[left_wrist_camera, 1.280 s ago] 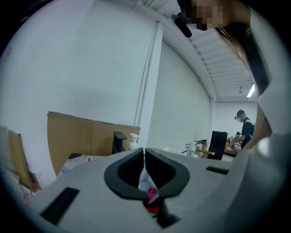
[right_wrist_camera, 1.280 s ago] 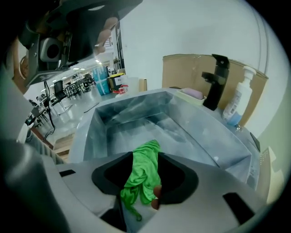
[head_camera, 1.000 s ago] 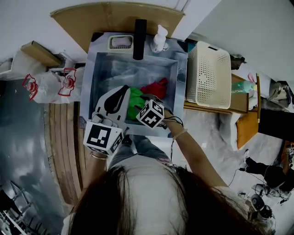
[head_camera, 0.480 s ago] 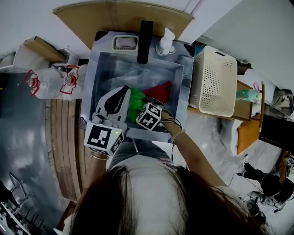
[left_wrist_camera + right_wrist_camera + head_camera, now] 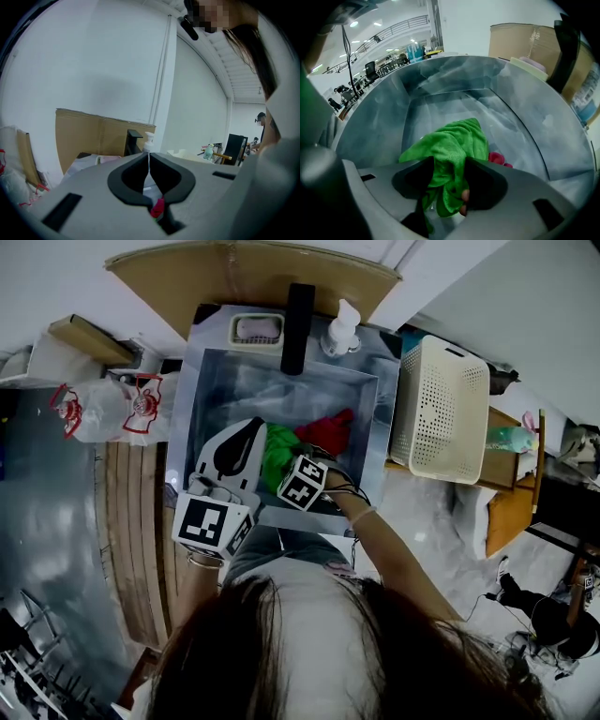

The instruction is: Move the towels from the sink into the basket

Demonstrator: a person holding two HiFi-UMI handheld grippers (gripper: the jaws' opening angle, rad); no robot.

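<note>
A steel sink [image 5: 199,381] stands against a white wall, and wooden floor planks [image 5: 131,521] run along its left side. Nearest, over the near edge of the sink, the left gripper [image 5: 253,424] is held almost level. Its jaws are closed together, tip against tip, with nothing between them. Beside it, the right gripper [image 5: 450,161] points steeply down into the sink, near the middle of the near edge. Its jaws stand rather wide and have just been opening. A raised fold of the green towel [image 5: 452,140] is between them and fills the gap, and the rest of this towel spreads over the sink floor. The red towel [image 5: 328,430] lies just behind the green one and touches it, closer to the right wall of the sink. Both towels are in the near half of the sink.

At the far edge a black faucet [image 5: 298,324] rises in the middle, with a soap dish [image 5: 256,329] on its left and a white pump bottle [image 5: 340,326] on its right. A sheet of cardboard [image 5: 244,277] leans against the wall behind them. The white basket [image 5: 441,409], with perforated walls, stands just beside the right edge of the sink, apart from both towels.
</note>
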